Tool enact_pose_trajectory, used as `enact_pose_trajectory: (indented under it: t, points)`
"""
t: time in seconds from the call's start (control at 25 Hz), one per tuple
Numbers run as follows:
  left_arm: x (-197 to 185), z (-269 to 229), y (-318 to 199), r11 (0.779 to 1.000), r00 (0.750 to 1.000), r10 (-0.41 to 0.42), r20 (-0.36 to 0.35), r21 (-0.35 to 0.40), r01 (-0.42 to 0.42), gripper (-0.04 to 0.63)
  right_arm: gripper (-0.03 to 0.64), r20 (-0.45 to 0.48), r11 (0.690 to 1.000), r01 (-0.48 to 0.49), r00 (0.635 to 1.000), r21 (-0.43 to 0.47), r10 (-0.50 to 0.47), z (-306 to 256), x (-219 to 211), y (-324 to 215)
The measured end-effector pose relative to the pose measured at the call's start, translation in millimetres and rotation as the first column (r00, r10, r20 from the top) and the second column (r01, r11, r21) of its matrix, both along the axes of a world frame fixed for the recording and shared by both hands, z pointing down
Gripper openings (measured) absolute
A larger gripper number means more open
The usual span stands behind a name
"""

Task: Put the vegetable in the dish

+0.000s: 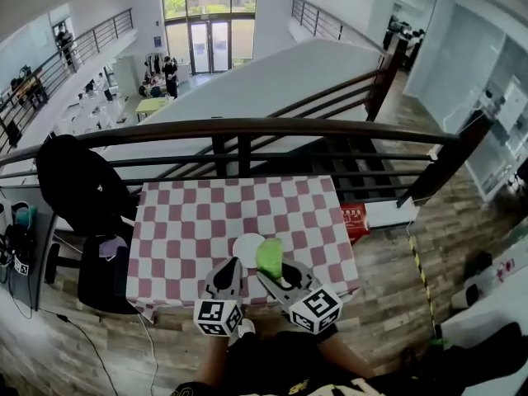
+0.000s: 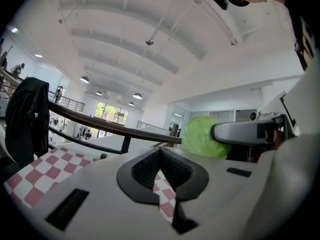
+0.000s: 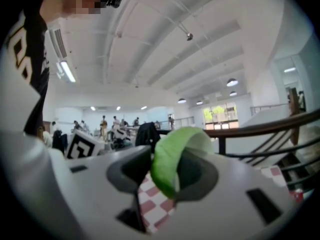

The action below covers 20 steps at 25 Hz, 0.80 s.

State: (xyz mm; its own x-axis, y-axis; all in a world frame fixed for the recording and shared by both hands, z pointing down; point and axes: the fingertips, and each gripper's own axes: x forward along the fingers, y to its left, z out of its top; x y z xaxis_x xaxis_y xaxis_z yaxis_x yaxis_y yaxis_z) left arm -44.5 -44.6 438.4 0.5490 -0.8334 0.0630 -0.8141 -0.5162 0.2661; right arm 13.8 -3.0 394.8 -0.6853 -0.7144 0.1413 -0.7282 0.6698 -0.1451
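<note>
A pale green leafy vegetable [image 1: 269, 256] is clamped in my right gripper [image 1: 273, 269], held just over the near edge of the checkered table, beside a white round dish [image 1: 246, 247]. In the right gripper view the vegetable [image 3: 170, 159] curls between the dark pads and fills the gap. My left gripper [image 1: 228, 271] hangs just left of it with its jaws shut and nothing in them; in the left gripper view the pads [image 2: 150, 171] meet, and the vegetable [image 2: 202, 136] shows to the right, held by the other gripper's jaw.
The red-and-white checkered table [image 1: 190, 221] stands against a dark railing [image 1: 247, 126] with a drop beyond it. A black chair with a jacket [image 1: 82, 188] is at the table's left. A red box [image 1: 355, 221] lies on the floor at the right.
</note>
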Motion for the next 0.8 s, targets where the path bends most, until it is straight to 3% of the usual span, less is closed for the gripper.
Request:
enact_pose_trajectory:
  t: [0.16,0.48,0.8]
  points:
    - [-23.7,10.5,-18.2,1.000,0.999,-0.012,-0.045,-0.022,0.011,0.020,0.156,0.003,0.999,-0.016,1.000,-0.042,0.016,18.6,-11.7,-12.0]
    - [-24.5,35.3,-47.5,0.998,0.999,-0.049,-0.020,-0.041,0.048,0.018,0.156,0.008,0.995,0.008,1.000,-0.096,-0.008,48.2,-5.1,-56.1]
    - [-21.6,90.3,-68.3,0.986,0.999,-0.041,0.006,-0.163,0.041,0.018,0.155,0.016,0.979,0.094,0.996,-0.182,-0.093,90.8,-9.9,-79.5]
